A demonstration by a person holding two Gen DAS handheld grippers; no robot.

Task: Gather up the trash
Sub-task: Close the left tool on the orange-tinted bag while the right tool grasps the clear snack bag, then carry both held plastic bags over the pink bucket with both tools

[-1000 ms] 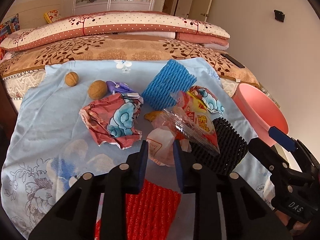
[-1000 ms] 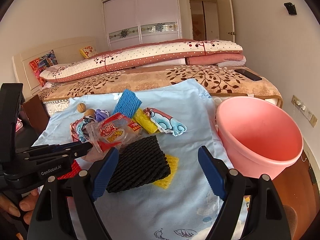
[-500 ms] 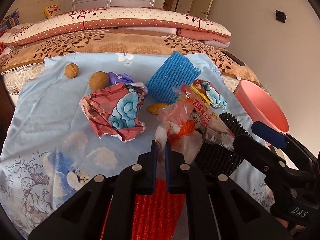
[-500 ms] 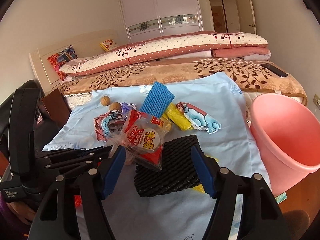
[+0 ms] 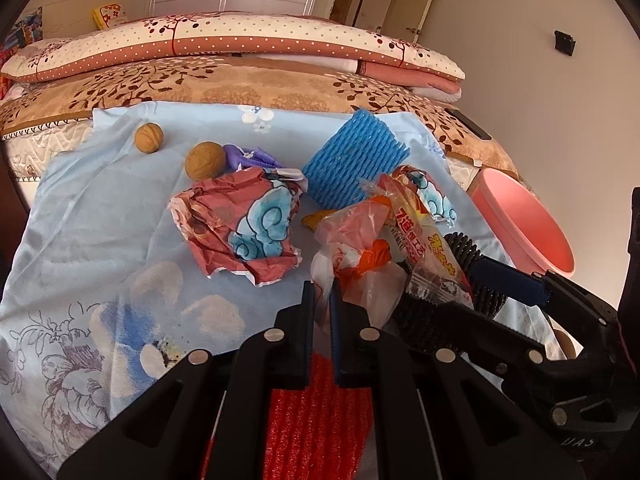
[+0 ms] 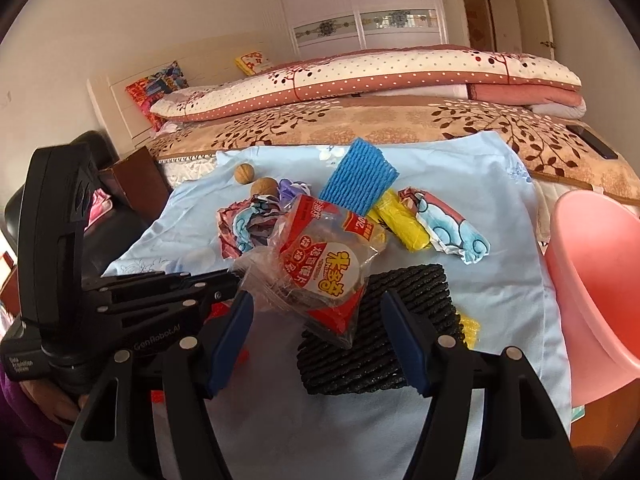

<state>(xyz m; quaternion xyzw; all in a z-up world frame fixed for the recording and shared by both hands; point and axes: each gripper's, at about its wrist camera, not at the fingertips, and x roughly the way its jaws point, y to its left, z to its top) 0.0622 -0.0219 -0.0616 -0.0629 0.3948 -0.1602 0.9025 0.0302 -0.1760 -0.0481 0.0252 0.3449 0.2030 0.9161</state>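
My left gripper (image 5: 323,294) is shut on a crinkly clear snack wrapper (image 5: 368,256) with red and yellow print, held above the blue cloth (image 5: 100,208). The wrapper (image 6: 324,268) hangs in front of my right gripper (image 6: 320,320), which is open with the wrapper between its blue fingers (image 6: 234,328). The pink bucket (image 6: 600,280) stands at the right, off the bed edge; it also shows in the left wrist view (image 5: 520,220).
On the cloth lie a crumpled red-and-blue wrapper (image 5: 240,220), two walnuts (image 5: 204,160), a blue foam net (image 5: 352,160), a black foam net (image 6: 380,320), a red foam net (image 5: 316,420), a yellow piece (image 6: 400,220) and another printed wrapper (image 6: 452,228). Folded quilts (image 5: 240,40) lie behind.
My left gripper closed on the clear snack wrapper and lifted it off the pile. My right gripper moved left and closer, so the wrapper now sits between its open fingers.
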